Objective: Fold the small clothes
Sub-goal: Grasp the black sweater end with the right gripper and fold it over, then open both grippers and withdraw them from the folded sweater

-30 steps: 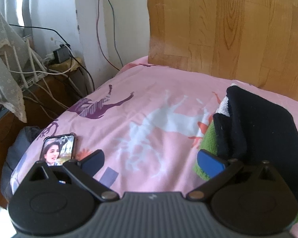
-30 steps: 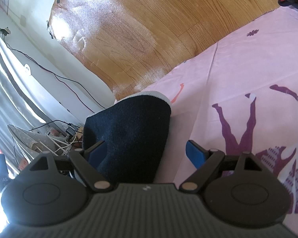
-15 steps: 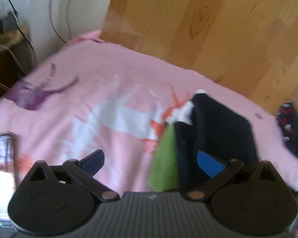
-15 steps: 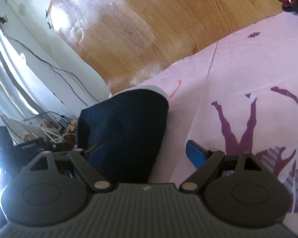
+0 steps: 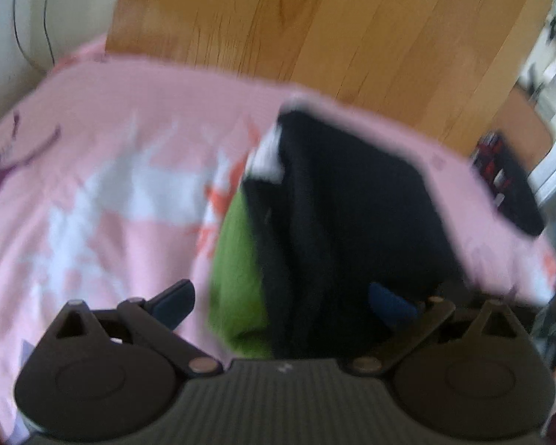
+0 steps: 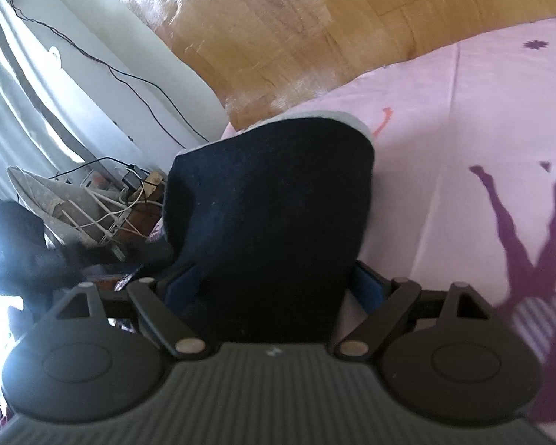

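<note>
Folded dark navy knit garment point(image 5: 352, 204): lies on the pink animal-print bedsheet point(image 5: 111, 185), atop a lime-green folded cloth point(image 5: 237, 278), near the wooden headboard panel point(image 5: 333, 18).
Left gripper point(image 5: 281, 296): jaws wide, empty; view blurred, so contact with the pile is uncertain.
Right gripper point(image 6: 274, 285): jaws spread, navy garment point(image 6: 274, 204) between them, seemingly ungripped.

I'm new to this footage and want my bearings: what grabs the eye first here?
A dark navy garment fills the middle of the right wrist view, lying between the open fingers of the right gripper. In the left view it lies on a green cloth on the pink bedsheet, below a wooden headboard.
</note>
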Tool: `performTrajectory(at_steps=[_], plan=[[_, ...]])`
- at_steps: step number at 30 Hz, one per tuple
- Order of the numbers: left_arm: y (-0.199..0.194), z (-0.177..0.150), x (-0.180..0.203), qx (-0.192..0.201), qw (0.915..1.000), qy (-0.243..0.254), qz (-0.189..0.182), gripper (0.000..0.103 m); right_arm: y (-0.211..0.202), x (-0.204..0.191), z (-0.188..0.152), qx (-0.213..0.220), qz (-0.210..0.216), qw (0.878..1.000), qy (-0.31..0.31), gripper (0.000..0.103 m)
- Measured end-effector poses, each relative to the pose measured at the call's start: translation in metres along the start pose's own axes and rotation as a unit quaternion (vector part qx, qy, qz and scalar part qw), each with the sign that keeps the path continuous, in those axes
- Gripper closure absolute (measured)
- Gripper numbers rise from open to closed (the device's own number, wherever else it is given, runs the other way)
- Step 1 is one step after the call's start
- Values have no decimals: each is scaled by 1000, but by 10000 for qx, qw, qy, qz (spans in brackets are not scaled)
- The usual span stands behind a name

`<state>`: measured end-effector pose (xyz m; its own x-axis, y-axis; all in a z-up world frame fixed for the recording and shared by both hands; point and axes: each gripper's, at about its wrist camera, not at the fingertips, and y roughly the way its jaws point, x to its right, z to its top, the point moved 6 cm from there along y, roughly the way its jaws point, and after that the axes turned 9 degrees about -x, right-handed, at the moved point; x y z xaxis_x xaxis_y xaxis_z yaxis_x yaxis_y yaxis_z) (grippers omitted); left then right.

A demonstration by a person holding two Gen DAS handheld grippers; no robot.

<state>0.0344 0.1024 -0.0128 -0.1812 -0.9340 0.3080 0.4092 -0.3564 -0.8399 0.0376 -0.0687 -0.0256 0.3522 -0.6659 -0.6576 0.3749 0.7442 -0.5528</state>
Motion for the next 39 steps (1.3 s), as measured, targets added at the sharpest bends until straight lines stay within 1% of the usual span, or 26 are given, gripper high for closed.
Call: performTrajectory(at_steps=[1,4,6,7,8,10,12,13,14,16,17,19,22,23,24,25,26,27,28,29,30,31,32,33,36,39], plan=[[-1,-2,-1,132,9999,6,-43,0,2,0,2,-23,3,10000,-28,13],[-4,-3,-3,173,9997,-73,-168,0,8,1,8,-62,87,9999,-89,13],[-3,-3,-3,329,9990,-162,-254,0,10,3,13,-82,181,9998,-76,14],[-2,-3,-1,401,9986,-187,-282,1,12,6,17,-101,234,9997,-7,19],[-1,-2,0,469,9982,-230,-303,1,15,6,21,-123,230,9996,72,26],[1,3,3,574,9970,-349,-385,11,21,9,30,-260,287,9990,203,33],[-1,12,5,689,9955,-523,-376,15,24,5,39,-374,315,9987,174,39],[0,20,4,786,9947,-563,-354,19,25,-1,47,-394,300,9988,43,45],[-3,27,2,891,9935,-631,-335,20,28,-10,57,-381,302,9987,-123,52],[-13,46,-6,1151,9897,-804,-285,26,32,-27,80,-327,272,9979,-487,55],[-20,57,-11,1295,9874,-881,-216,27,38,-39,95,-290,217,9966,-744,56],[-35,83,-24,1642,9808,-1047,-63,27,50,-56,119,-177,250,9934,-1102,56],[-56,130,-46,2159,9676,-1285,243,25,71,-80,164,190,546,9874,-1474,56],[-58,144,-53,2259,9636,-1372,397,24,81,-85,180,336,685,9851,-1538,56],[-55,163,-63,2358,9587,-1460,634,21,93,-86,196,464,810,9833,-1562,55],[-49,177,-72,2398,9549,-1525,856,17,107,-83,208,532,875,9829,-1531,51],[-38,190,-81,2360,9517,-1623,1105,16,127,-73,220,579,813,9850,-1407,44],[-23,200,-92,2188,9500,-1764,1362,17,144,-61,228,611,581,9887,-1241,39],[-11,204,-98,2004,9506,-1871,1455,19,160,-44,232,658,135,9926,-1007,35],[1,205,-102,1851,9527,-1967,1394,20,170,-28,234,671,-284,9940,-816,34],[9,204,-102,1804,9543,-1996,1300,19,178,-9,232,601,-579,9946,-617,34],[15,201,-100,1802,9542,-1978,1335,18,179,7,228,502,-548,9964,-413,34],[18,198,-96,1833,9524,-1915,1507,18,175,20,222,464,-411,9977,-268,34],[21,194,-90,1847,9510,-1831,1671,17,169,29,217,470,-388,9979,-202,34],[20,180,-68,1819,9493,-1742,1881,15,140,45,202,588,-614,9962,-206,33],[14,153,-48,1785,9465,-1762,2028,9,112,53,186,633,-699,9955,-56,30]])
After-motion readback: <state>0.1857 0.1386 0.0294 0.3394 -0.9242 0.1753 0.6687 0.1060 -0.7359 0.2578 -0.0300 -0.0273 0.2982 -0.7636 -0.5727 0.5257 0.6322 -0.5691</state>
